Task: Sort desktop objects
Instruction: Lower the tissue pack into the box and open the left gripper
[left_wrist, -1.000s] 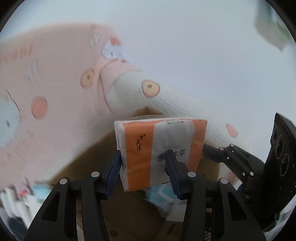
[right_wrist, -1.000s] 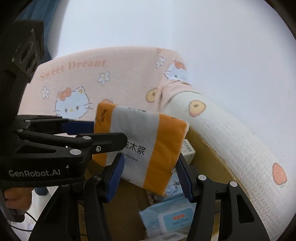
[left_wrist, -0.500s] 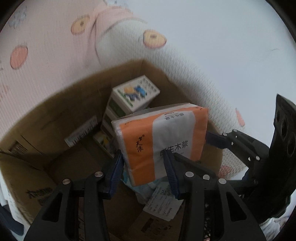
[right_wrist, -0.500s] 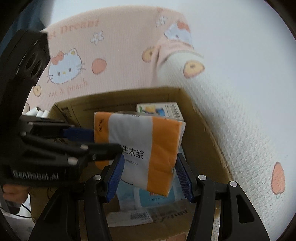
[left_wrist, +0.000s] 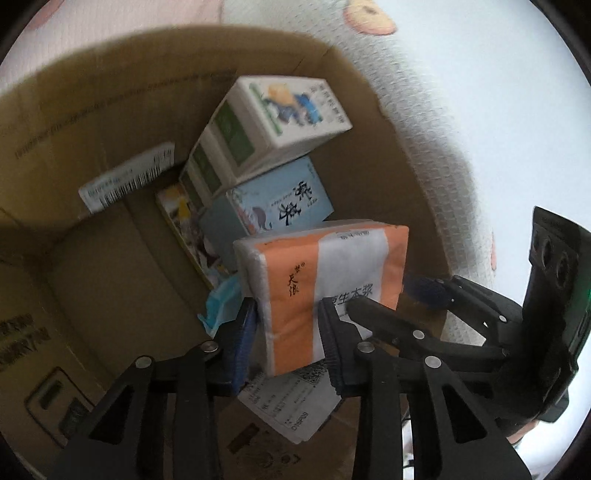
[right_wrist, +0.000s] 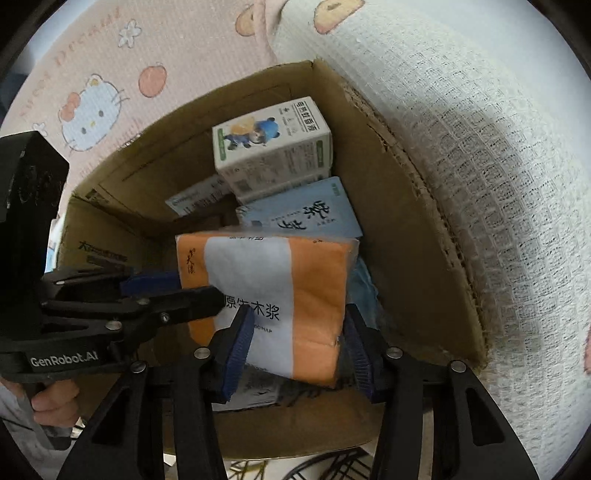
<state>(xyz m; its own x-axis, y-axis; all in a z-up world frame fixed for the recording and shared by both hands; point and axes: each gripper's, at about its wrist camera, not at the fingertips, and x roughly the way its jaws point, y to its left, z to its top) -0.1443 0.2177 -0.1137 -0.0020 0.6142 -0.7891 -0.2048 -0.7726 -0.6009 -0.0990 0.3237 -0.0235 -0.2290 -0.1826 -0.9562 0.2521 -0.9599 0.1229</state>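
Both my left claw (left_wrist: 288, 332) and right claw (right_wrist: 295, 347), jaws just tightened, clench the tissue pack (right_wrist: 273, 295), now lowered inside the cardboard box (right_wrist: 424, 258), nearly ready to drop.

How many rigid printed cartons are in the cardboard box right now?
2 clearly: a white-and-green carton on top by the far wall, and a light-blue carton under it, just behind the held orange tissue pack. More may be hidden beneath.

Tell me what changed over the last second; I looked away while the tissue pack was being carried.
Both grippers lowered the tissue pack from in front of the patterned blanket down into the cardboard box, beside the stacked cartons. Left gripper and right gripper have just been closing on it. Both still grip the pack.
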